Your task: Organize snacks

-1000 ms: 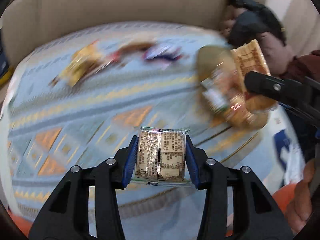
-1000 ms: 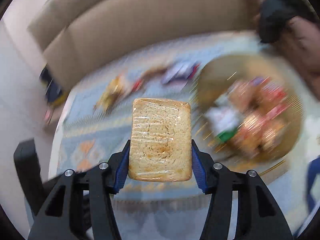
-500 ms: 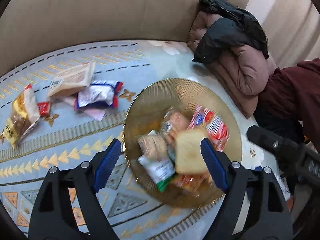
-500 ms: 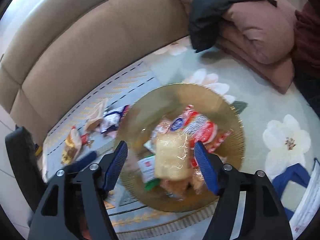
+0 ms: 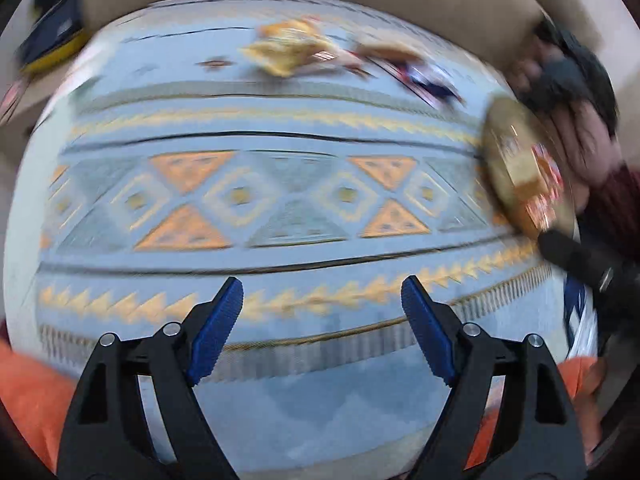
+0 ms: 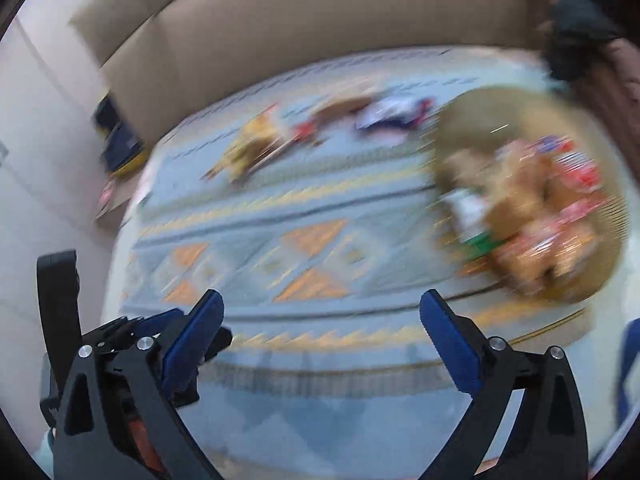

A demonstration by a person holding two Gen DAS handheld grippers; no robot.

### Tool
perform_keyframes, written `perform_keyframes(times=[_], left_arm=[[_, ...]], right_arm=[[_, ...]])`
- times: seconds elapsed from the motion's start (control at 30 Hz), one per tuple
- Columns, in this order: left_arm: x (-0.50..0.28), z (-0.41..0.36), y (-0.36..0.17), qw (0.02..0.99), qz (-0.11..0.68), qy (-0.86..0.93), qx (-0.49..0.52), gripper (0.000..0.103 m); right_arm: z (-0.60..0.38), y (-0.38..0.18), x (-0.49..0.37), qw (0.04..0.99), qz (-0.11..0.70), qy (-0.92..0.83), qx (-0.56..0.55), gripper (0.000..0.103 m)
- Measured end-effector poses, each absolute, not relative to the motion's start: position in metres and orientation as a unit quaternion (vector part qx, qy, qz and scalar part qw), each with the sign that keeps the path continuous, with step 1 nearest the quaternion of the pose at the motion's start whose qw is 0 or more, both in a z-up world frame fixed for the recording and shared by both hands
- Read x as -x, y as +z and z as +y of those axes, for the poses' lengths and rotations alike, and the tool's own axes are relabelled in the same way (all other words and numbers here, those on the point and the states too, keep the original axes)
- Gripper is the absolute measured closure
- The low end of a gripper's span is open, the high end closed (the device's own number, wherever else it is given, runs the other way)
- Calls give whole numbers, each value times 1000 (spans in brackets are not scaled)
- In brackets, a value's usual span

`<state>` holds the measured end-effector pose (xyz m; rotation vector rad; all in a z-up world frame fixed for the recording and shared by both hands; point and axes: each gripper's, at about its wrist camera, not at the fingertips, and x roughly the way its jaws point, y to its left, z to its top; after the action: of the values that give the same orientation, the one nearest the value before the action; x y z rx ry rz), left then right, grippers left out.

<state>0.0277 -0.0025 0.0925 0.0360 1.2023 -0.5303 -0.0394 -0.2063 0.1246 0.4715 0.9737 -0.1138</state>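
Both grippers hang empty over the patterned tablecloth [image 5: 280, 200], and the blur in both wrist views points to quick travel. The left gripper [image 5: 322, 308] has its blue-padded fingers [image 5: 216, 328] spread wide with only cloth showing between them. The right gripper [image 6: 320, 320] has just been opening its jaws further, and nothing lies between its fingers [image 6: 448, 340] either. The snacks already gathered sit heaped in the round golden plate [image 6: 472, 120] at the right side of the table, a wrapped bread slice [image 6: 516, 200] and red packets [image 6: 576, 172] among them; in the left wrist view the same plate shows squeezed against the right edge. The snacks not yet collected lie in a loose row at the far side of the table, near the beige sofa back [image 6: 320, 32]: a yellow packet [image 5: 280, 54] and, beside it, a white and dark blue wrapper [image 6: 392, 114], with smaller items too smeared to name. Wide fingers make sense here, as judged from the layout: with both loads seemingly dropped on the plate, each gripper is ready to straddle a flat packet from that far row. Soft, crinkly wrappers lying flat on cloth will probably need a low, steep approach to catch an edge.
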Motion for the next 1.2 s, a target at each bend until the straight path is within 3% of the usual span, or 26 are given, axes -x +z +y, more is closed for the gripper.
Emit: perform_keyframes(times=[0.3,0.53,0.63,1.2], left_arm=[[-29,29,69,801,559,-214,25,22],[-27,21,70,807,548,-220,10,21],[-26,21,72,817,539,-204,2,12],[-25,11,68,821,536,-196,-15,5]], right_arm=[[-130,79,43,868,477,-91,-101,5],[-146,57,45,850,501,-108,-122,5],[-142,50,42,845,512,-111,-110,5],[-143,34,36,830,534,-116,-113,5]])
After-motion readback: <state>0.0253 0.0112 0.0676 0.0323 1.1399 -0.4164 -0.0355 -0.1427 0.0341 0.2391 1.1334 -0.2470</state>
